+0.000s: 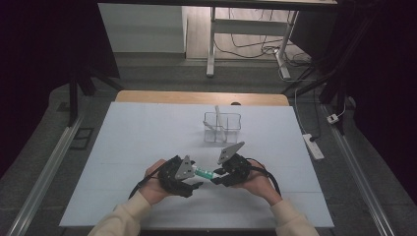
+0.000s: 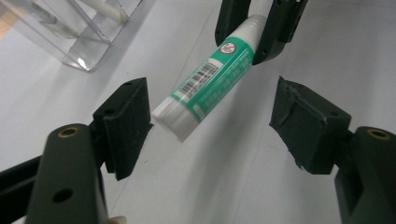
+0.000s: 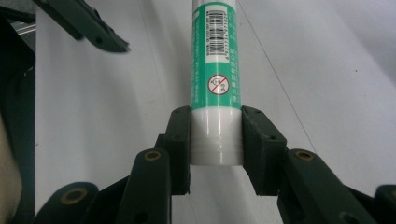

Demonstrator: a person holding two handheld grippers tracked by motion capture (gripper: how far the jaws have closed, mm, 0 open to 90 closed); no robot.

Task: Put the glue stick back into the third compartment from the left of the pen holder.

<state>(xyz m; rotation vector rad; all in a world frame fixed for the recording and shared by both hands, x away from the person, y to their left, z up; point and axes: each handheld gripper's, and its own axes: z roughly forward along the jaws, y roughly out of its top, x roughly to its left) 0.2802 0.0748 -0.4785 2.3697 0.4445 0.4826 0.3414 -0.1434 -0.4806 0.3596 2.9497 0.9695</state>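
1. Gripping the white end of the green glue stick [image 3: 215, 70], your right gripper [image 3: 215, 149] clamps it above the white table [image 1: 128, 142].
2. Your left gripper [image 2: 210, 121] stands released, its jaws either side of the stick's other end.
3. Beyond sits a clear container [image 1: 222, 127].

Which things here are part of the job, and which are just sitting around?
Part of the job:
- glue stick, white end clamped in the right gripper
- left gripper, jaws open around its other end

Just sitting around:
- clear box with white sticks inside, farther back on the table
- power strip on the floor
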